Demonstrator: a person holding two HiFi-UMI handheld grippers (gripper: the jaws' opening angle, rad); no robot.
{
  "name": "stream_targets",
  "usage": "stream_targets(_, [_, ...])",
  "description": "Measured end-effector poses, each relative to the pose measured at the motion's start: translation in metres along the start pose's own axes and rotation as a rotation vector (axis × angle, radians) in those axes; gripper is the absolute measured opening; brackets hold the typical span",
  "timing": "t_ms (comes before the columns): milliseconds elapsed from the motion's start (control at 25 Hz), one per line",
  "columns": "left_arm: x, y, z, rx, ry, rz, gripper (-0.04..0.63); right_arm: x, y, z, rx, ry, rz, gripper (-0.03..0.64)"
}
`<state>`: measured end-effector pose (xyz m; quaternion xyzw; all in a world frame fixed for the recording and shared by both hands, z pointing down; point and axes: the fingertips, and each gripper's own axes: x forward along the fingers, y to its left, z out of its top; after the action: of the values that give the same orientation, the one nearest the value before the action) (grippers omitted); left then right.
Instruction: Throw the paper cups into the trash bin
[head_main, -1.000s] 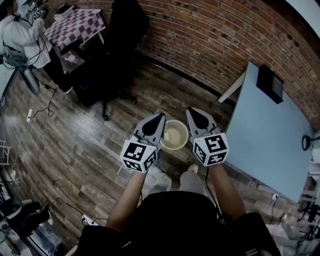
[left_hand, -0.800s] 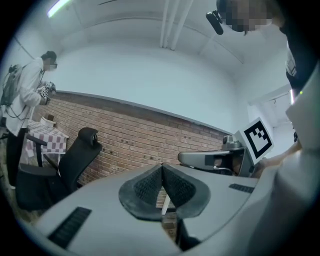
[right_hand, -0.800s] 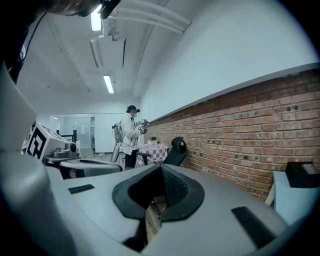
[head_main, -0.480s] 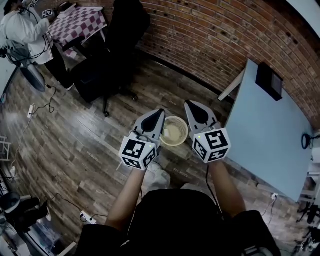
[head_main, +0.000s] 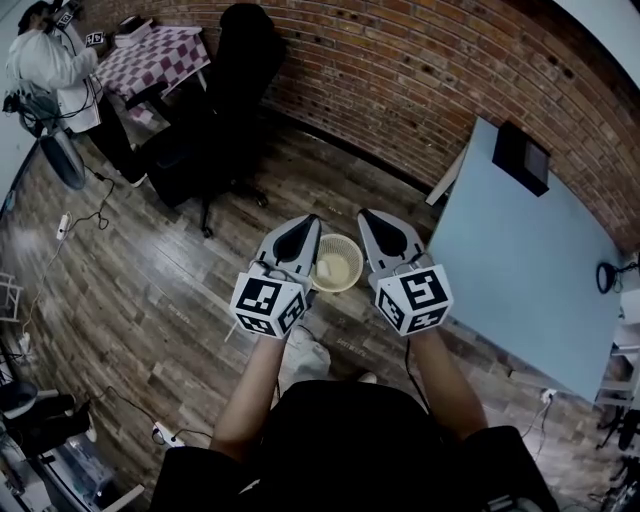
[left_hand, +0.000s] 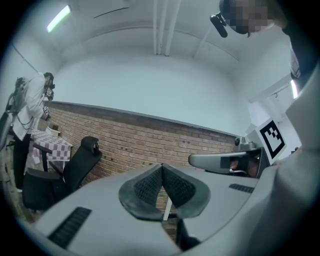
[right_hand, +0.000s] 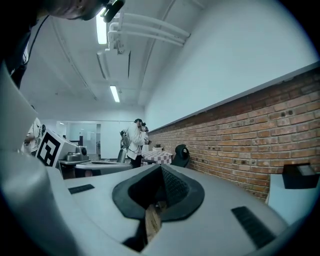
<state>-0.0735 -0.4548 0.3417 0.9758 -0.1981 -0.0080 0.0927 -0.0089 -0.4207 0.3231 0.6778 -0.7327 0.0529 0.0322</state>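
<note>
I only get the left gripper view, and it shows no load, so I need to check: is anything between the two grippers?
Observer: Yes. The head view shows a round cream bin between the left gripper and the right gripper.
Operator: Is the right one gripping it?
Observer: In the right gripper view, its jaws are shut on a thin tan strip, apparently the bin's rim.
Operator: What lies on the person's right?
Observer: A pale blue table with a black box on it.
</note>
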Motion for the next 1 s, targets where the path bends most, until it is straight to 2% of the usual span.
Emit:
stream_targets(200, [-0.009,-0.040,0.000,0.020,-0.004,0.008,0.009,-0.039,-0.004,0.001,0.002,-0.012,0.006,0.005])
stream_targets(360, [-0.013,-0.074,0.000,0.090,0.011,0.016,0.008,-0.068,-0.009,0.005,0.002,-0.030,0.009,0.005])
stream_targets(680, [-0.028,-0.130,-0.003,0.083,-0.001,0.023,0.009,-0.127,-0.012,0.005,0.009,-0.059,0.008,0.005])
stream_targets(1000, [-0.059,-0.170,-0.011,0.097,-0.001,0.027,0.009,-0.173,0.007,0.000,0.021,-0.081,0.023,0.005])
